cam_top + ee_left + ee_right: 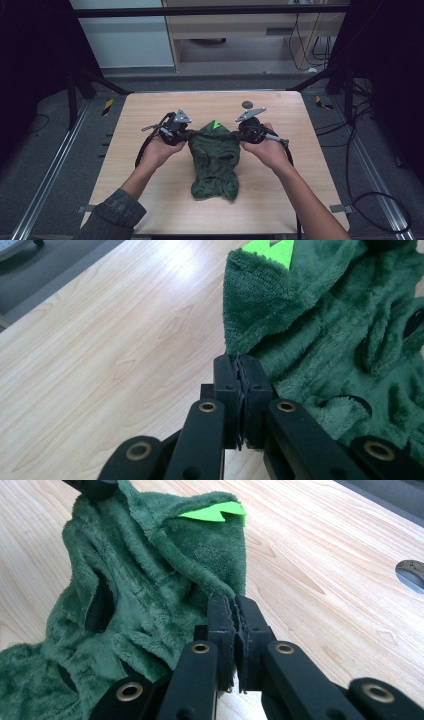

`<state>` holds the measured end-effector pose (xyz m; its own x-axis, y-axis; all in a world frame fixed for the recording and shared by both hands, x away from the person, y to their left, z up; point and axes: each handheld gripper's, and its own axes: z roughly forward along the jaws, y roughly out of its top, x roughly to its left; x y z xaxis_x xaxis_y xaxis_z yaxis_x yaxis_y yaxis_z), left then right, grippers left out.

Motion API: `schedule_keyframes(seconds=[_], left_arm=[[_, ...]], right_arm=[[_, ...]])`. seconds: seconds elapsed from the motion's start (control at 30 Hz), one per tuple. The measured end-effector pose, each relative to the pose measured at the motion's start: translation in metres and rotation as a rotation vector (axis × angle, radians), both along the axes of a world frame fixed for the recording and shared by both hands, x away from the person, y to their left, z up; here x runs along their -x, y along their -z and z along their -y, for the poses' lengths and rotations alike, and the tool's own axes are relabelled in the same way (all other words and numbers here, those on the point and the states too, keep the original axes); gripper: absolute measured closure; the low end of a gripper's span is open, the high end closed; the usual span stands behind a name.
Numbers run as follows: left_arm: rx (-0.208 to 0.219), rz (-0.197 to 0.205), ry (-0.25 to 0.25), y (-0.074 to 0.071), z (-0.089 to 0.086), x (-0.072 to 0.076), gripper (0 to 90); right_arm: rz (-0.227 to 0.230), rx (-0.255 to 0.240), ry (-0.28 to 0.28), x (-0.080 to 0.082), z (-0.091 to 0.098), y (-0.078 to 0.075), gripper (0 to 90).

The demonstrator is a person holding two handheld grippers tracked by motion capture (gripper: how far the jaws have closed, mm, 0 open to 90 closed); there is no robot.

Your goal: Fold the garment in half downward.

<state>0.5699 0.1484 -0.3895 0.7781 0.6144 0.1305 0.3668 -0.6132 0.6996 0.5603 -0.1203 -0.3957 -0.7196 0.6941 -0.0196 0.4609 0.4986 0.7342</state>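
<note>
My left hand-held gripper (186,133) sits left of centre on the worktop (150,107), its jaws pressed together on the left edge of the green fleece (215,160). In the left gripper view the two black jaws of that gripper (242,371) meet with a thin fold of the fleece (320,330) pinched between them, just above the pale wood (100,350). My left hand (161,149) wraps the gripper body, a dark sleeve (112,215) behind it, and the grey plate (182,116) rides on top.

The fleece lies in the middle of the worktop, its top edge lifted and stretched between my two grippers while the rest trails toward me and rests crumpled on the wood. A bright green spike (216,124) stands at the raised top edge; it shows as a jagged piece in the left gripper view (270,250) and again in the right gripper view (212,512).

My right hand-held gripper (244,134) holds the fleece's right edge, my right hand (270,149) around it. In the right gripper view its jaws (235,611) are closed on the plush edge (150,590), the wood (325,555) running off to the right.

Beyond that gripper, near the far edge, a small dark round hole (247,104) sits in the worktop, seen as a grey oval (411,575) in the right gripper view.
</note>
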Motion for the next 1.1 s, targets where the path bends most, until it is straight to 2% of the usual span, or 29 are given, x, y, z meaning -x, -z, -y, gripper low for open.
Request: schedule_keyframes(seconds=[0.27, 0.43, 0.6, 0.7, 0.83, 1.1], left_arm=[[-0.029, -0.009, 0.001, 0.005, 0.004, -0.007, 88.3], [-0.020, -0.007, -0.011, 0.004, 0.003, -0.012, 88.3], [-0.016, 0.017, -0.007, -0.004, 0.009, -0.013, 88.1], [-0.043, 0.038, 0.004, -0.003, 0.013, -0.008, 88.1], [-0.049, 0.066, 0.009, 0.000, 0.017, 0.003, 88.1], [-0.060, 0.101, 0.009, 0.008, 0.016, 0.026, 88.3]], right_arm=[[-0.032, -0.006, -0.013, -0.012, -0.002, 0.004, 86.9], [-0.027, -0.012, -0.005, -0.017, -0.001, 0.007, 86.9], [-0.008, -0.026, 0.019, -0.021, 0.002, 0.004, 86.9], [0.006, -0.016, 0.015, -0.016, 0.003, 0.006, 86.8], [0.020, -0.004, 0.014, -0.003, 0.006, 0.011, 86.9], [0.056, -0.012, 0.014, 0.017, 0.006, 0.018, 86.8]])
